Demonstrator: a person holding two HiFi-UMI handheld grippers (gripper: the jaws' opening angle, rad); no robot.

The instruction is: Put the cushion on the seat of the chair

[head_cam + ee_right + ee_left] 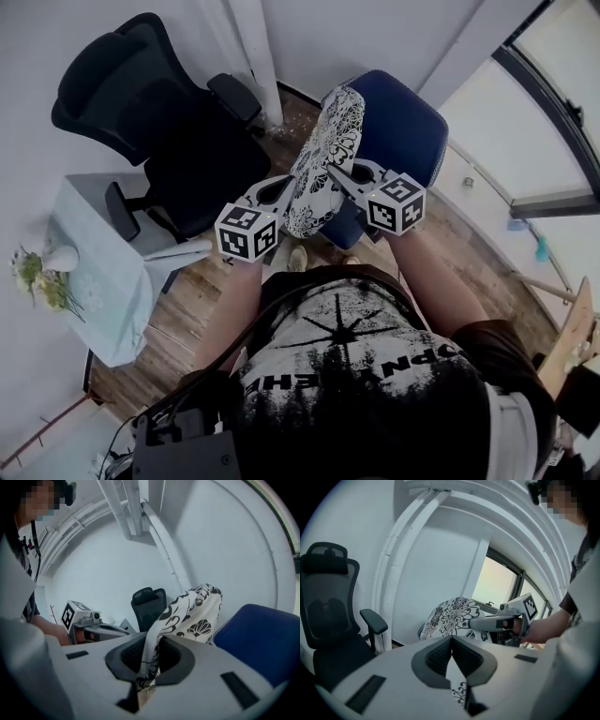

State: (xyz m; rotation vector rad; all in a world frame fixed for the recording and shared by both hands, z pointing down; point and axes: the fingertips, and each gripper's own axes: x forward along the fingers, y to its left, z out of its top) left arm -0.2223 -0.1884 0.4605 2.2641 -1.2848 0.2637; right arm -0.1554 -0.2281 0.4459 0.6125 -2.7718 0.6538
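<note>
Item one, cushion (pixel 323 159): in the head view, centre frame, its lower edge drops out of my sight behind the left gripper (pixel 451 663) and right gripper (pixel 150 658), and it covers both sets of tips.

Item two, blue chair (pixel 403 127): the cushion masks the seat front and everything beneath. The right gripper view cuts it at the right edge.

Item three, black office chair (pixel 159 122): cropped at the left edge in the left gripper view. In the right gripper view I see only the headrest and upper back.

Item four, flowers (pixel 37 277), far left: too blurred to name.

Item five, small blue object (pixel 542 248), right, by the window (pixel 553 122): I cannot identify it.

Item six, wooden piece (pixel 574 337), lower right: cut off by the frame.
</note>
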